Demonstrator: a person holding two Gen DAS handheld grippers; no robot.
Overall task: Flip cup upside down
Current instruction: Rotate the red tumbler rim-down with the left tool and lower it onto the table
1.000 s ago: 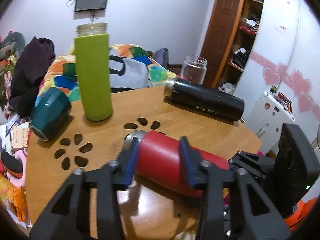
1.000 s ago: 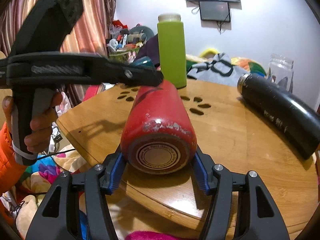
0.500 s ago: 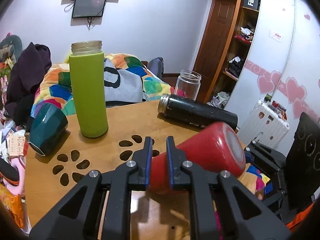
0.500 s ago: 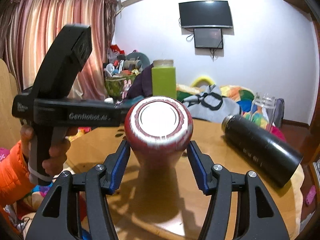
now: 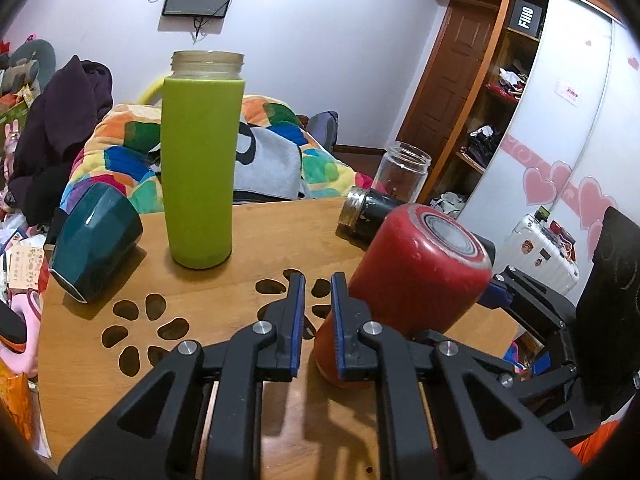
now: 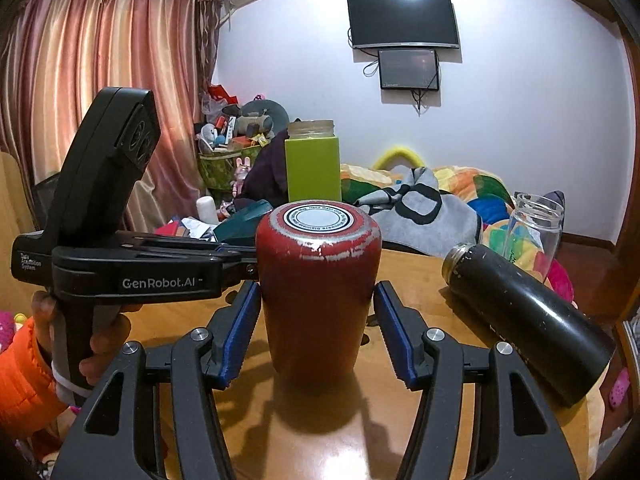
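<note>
The red cup [image 6: 318, 288] stands upside down on the wooden table [image 6: 424, 364], its worn base with a round label facing up. My right gripper [image 6: 316, 332] is open, its blue pads on either side of the cup with a gap on both sides. In the left wrist view the red cup [image 5: 404, 288] is just right of my left gripper [image 5: 316, 312], which is nearly shut with only a narrow slit between its pads and holds nothing. The left gripper body [image 6: 132, 276] also shows in the right wrist view, beside the cup's left side.
A tall green bottle [image 5: 200, 168] stands at the table's back. A dark teal cup [image 5: 94, 242] lies on its side at the left. A black flask [image 6: 528, 320] lies at the right, with a glass jar [image 6: 532, 228] behind it. Flower-shaped cutouts [image 5: 140, 332] mark the tabletop.
The red cup went from lying on its side to standing upside down. My left gripper let go of it and closed empty. My right gripper opened away from its sides.
</note>
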